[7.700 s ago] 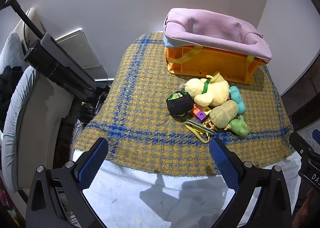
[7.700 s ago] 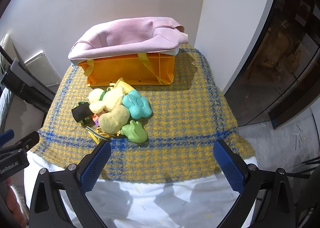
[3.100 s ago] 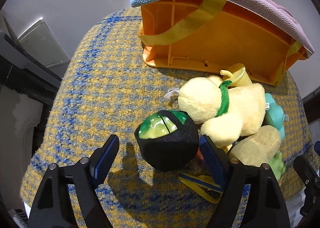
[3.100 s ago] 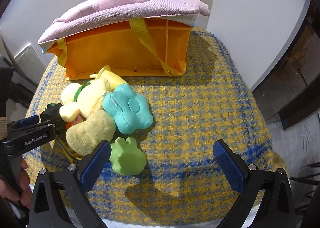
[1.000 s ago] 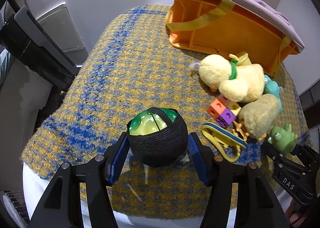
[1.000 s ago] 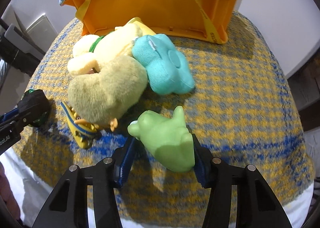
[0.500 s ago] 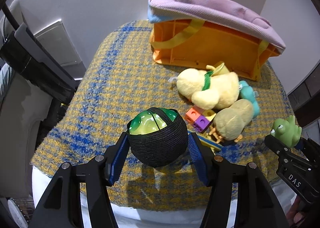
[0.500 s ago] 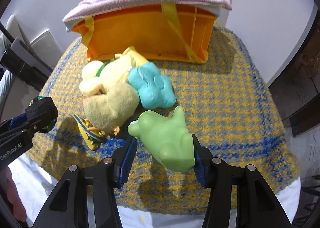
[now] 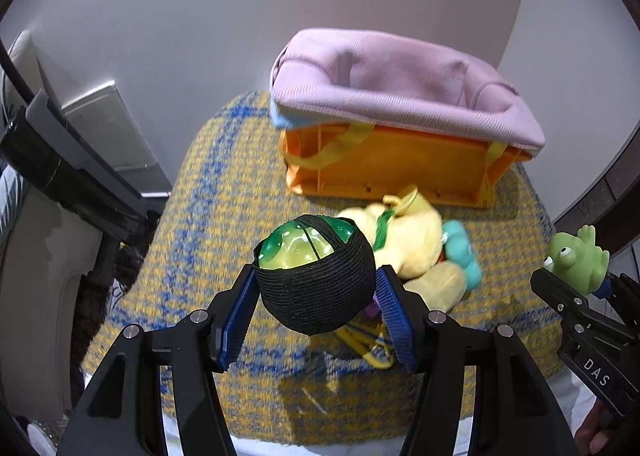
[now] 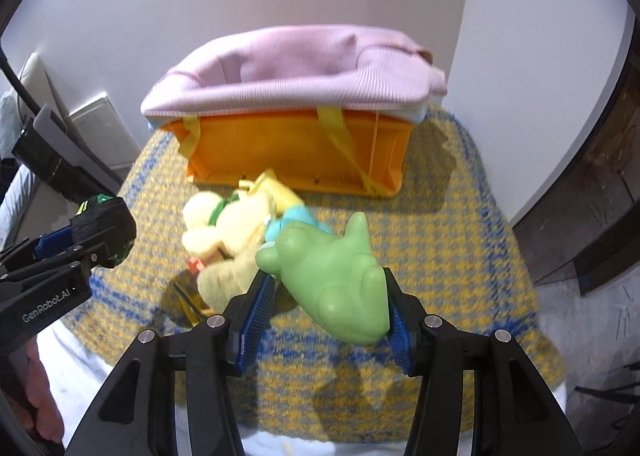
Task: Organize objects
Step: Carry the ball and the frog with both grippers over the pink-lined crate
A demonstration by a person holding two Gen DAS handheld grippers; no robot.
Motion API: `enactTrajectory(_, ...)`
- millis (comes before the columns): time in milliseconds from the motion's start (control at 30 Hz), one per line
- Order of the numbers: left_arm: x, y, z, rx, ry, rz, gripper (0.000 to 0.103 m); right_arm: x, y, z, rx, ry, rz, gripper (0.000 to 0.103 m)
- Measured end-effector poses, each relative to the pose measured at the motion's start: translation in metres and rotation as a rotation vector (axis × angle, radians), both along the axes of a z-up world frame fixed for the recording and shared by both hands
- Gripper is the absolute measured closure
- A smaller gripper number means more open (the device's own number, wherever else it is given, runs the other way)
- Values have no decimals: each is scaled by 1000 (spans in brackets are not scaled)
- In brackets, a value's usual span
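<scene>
My left gripper (image 9: 316, 304) is shut on a green ball in a black net (image 9: 314, 276) and holds it up above the yellow and blue table cover (image 9: 208, 192). It also shows in the right wrist view (image 10: 102, 234). My right gripper (image 10: 326, 304) is shut on a green frog toy (image 10: 332, 276), held above the table; the frog shows at the right in the left wrist view (image 9: 576, 258). An orange crate with a pink fabric liner (image 9: 400, 108) stands at the table's back (image 10: 296, 152).
A pile stays in front of the crate: a yellow plush duck (image 9: 412, 240), a teal plush (image 9: 460, 252), a tan plush (image 10: 224, 276), small blocks and a yellow strap (image 9: 366, 340). A dark stand (image 9: 60, 164) is left of the table.
Both grippers have risen and drawn back from the pile with their toys; the crate's open top now shows. Grips are unchanged.
</scene>
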State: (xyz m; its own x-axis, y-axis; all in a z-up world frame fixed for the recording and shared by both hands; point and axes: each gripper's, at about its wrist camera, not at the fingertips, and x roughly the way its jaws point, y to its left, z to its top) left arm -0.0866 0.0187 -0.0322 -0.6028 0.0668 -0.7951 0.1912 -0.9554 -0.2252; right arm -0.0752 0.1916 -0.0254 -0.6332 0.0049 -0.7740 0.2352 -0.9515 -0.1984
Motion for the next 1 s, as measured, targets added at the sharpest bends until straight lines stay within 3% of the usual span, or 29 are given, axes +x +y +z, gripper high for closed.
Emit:
enactTrajectory(700, -53, -19, 67, -6, 130, -8, 44, -39, -25, 79, -6, 165, 71, 51)
enactTrajectory(1000, -92, -28, 77, 3, 152, -49, 44, -74, -37, 99, -5, 200, 86, 51)
